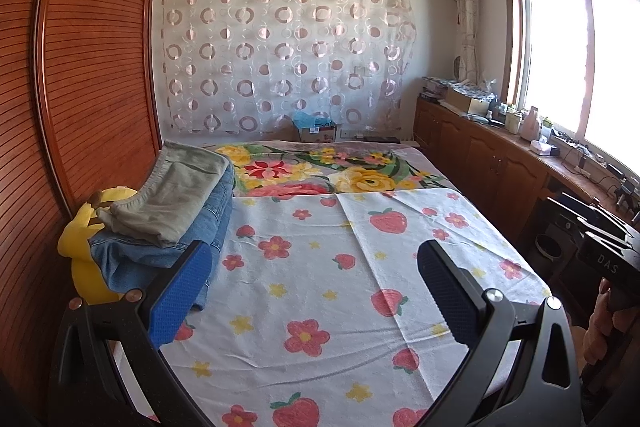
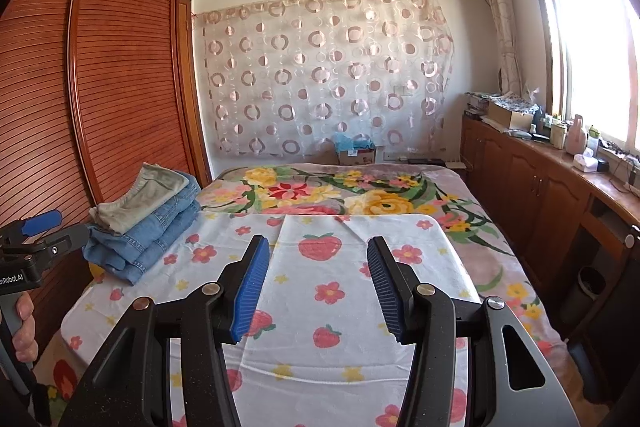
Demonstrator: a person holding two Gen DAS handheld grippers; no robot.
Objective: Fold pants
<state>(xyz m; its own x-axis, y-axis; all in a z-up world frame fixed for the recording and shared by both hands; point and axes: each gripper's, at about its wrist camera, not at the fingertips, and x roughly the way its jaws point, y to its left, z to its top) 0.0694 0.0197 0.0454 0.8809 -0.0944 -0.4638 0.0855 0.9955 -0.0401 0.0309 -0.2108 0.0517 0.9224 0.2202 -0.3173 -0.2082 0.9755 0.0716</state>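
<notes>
Far left of the bed (image 2: 472,243), tight against the wardrobe (image 2: 120,75): a stack of folded pants, grey-green pair (image 2: 140,201) on top of the blue jeans (image 2: 160,235), with a yellow plush toy (image 1: 80,227) wedged behind or under the pile in the left wrist view. Both pairs look already folded; no loose pants show on the strawberry sheet (image 2: 340,307), so which pair is next I can't tell. Handling, as a judgement: denim is the heavier and stiffer of the two, holds a crease, and its bulky seams give a good bite; the grey-green pair is softer, lighter and will sag and slide off the stack if dragged. Best hold is probably the waistband or a thick seam at the near corner, one claw per corner. The stack's long axis runs from the near bed edge toward the curtain wall (image 2: 320,79), with the grey-green waistband at the near-left end. Left claw (image 1: 316,287) is open with nothing between its blue pads, its left finger overlapping the jeans in view; contact unclear. Right claw (image 2: 318,289) is open too, empty, hovering over the middle of the sheet, well apart from the stack.
</notes>
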